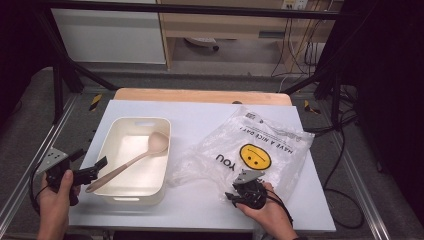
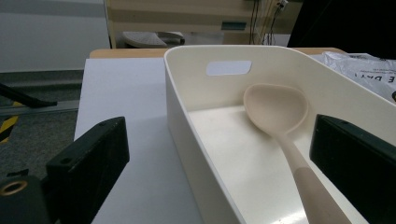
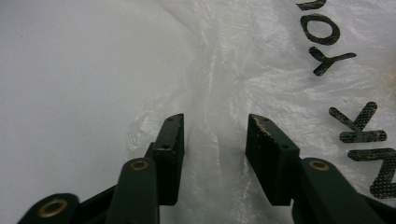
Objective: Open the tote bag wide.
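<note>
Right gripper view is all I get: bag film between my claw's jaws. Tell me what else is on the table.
Observer: A cream bin stands beside the bag, with a spoon in it.
Operator: Give me the spoon's lie.
Observer: Its bowl points toward the far wall and its handle toward the near left corner.
Operator: Now place the left claw.
Observer: The left claw is open, by that same corner of the bin.

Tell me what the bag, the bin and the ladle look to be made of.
Bag: thin clear plastic film, glossy; it crinkles, the table shows through, and black lettering and a yellow face are printed on it.
Bin: cream rigid plastic, probably moulded; smooth satin walls, rounded corners, a cut-out handle slot.
Ladle: matte beige, one piece; likely silicone or plastic, the look leaves it open.
</note>
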The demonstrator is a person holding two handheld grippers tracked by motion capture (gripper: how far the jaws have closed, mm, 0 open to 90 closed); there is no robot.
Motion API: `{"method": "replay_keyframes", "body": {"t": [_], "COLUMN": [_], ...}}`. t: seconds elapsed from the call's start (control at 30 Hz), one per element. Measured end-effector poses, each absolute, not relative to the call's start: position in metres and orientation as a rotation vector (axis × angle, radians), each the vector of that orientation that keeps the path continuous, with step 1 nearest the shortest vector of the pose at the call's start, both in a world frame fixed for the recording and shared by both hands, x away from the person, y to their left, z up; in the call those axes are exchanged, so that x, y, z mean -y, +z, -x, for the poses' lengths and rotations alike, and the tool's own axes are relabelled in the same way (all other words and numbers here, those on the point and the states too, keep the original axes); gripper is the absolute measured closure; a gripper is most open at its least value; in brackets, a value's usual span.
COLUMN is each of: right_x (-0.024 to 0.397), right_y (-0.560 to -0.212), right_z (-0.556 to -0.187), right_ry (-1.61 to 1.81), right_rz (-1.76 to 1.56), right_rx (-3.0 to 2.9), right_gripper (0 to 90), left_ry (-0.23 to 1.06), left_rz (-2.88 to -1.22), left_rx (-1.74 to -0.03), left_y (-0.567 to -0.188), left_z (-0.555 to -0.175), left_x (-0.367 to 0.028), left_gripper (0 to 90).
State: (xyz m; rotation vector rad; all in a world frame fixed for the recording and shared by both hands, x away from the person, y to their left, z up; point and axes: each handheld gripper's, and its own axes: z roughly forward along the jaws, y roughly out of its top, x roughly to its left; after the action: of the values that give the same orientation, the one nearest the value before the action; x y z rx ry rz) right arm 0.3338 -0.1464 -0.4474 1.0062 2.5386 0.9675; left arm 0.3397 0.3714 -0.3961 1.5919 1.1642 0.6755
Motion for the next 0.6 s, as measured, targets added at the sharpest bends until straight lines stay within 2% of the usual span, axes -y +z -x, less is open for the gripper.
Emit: {"method": "replay_keyframes", "body": {"t": [0.2, 0.4, 0.6], "right_x": [0.150, 0.154, 0.151], "right_y": [-0.448, -0.448, -0.448], "right_z": [-0.338, -0.344, -0.353], "right_ry": [0.979, 1.000, 1.054], "right_rz": [-1.030, -1.085, -1.132], "right_rx": [-2.520, -2.507, -2.492], "right_gripper": [78.2, 89.3, 90.0], "left_ry": [0.672, 0.673, 0.681], "left_rz": [-1.589, -1.586, -1.584], "left_rx": [-1.165, -1.166, -1.165], "left_y": [-0.396, -0.396, -0.395], "left_z": [-0.340, -0.340, -0.341], "left_x": [-0.371, -0.372, -0.373], "left_gripper": [4.5, 4.5, 4.4]}}
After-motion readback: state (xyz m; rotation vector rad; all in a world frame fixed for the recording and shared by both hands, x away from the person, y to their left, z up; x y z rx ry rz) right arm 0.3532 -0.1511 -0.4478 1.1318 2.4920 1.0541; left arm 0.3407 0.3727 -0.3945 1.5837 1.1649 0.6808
